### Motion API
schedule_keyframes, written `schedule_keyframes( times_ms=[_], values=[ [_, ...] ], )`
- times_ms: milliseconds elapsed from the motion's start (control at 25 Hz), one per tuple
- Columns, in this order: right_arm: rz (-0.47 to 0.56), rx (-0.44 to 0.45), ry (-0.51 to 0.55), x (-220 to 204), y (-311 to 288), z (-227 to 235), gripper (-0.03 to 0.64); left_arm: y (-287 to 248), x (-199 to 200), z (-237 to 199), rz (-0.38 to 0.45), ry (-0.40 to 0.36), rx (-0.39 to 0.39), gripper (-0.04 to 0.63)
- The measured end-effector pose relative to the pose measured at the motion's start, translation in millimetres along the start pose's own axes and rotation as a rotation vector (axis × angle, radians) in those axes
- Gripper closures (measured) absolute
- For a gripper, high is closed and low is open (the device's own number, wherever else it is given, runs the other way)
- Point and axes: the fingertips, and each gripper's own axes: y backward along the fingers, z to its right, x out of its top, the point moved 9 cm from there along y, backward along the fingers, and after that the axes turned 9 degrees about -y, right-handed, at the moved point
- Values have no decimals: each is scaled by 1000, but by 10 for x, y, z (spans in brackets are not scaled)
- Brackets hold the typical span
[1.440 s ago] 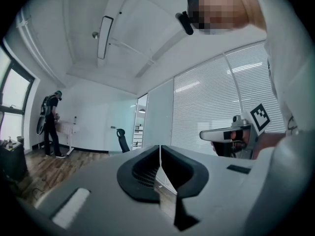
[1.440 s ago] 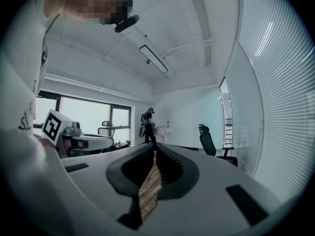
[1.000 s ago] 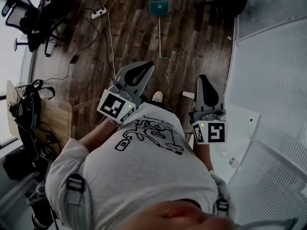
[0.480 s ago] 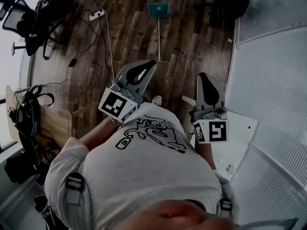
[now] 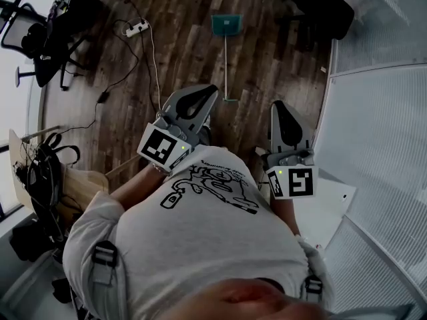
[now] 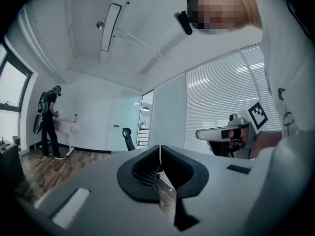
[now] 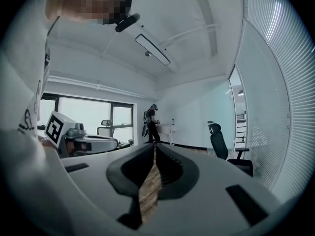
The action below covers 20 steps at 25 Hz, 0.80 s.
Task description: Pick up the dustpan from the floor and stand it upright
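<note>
Pale T-shirt (image 5: 200, 252); black graphic print (image 5: 207, 187)

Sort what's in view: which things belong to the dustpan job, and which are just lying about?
Job in hand: dustpan, lying flat on the floor; left gripper and right gripper, both shut and empty.
Lying about: power strip, white cable, black office chair.

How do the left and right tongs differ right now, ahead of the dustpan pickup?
In the head view, left tongs slant toward the dustpan handle's near end; right tongs point straight up the picture. Left tongs appear closer to that handle than right tongs. Both are shut and empty.
</note>
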Motion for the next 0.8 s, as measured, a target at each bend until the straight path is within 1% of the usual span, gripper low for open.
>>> schedule_keyframes(
  times_ms=[240, 400, 600, 800],
  values=[
    [5, -10, -4, 64, -611, -60, 603, -121, -24, -644, 2, -4, 1, 584],
    [0, -27, -8, 67, -934, -88, 603, -181, -53, -980, 8, 5, 0, 584],
    [-9, -42, -12, -4, -1196, -88, 603, -224, -162, -1206, -1, -2, -21, 584],
    [-21, -48, -20, -47, -1283, -4, 603, -287, -192, -1263, -1, 14, -13, 584]
  ],
)
